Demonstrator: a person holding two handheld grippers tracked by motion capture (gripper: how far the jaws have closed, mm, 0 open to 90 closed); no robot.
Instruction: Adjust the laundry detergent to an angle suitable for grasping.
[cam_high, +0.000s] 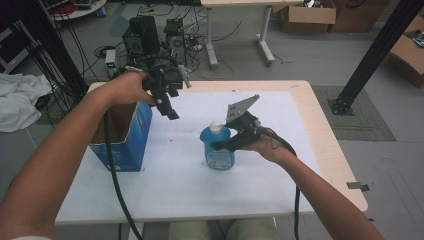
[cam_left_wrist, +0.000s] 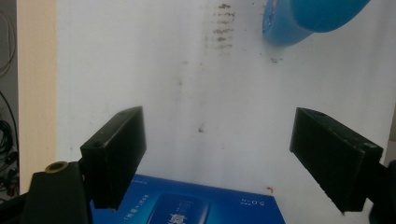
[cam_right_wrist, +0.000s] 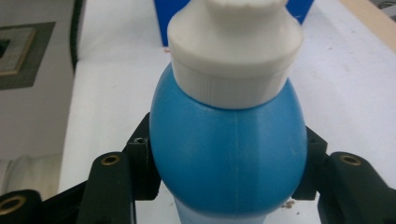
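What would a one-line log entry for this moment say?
right hand-held gripper: shut on blue bottle | left hand-held gripper: open, nothing between jaws, beside blue box | bottle: upright

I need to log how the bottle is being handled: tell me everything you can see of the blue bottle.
The blue bottle looks like smooth plastic, with a rounded shoulder, a ribbed white cap and a pale printed label on its lower front. It stands upright, cap on, mid-table on the white table cover, right of the open blue box. The right gripper is shut on its body below the shoulder, one black jaw on each side.
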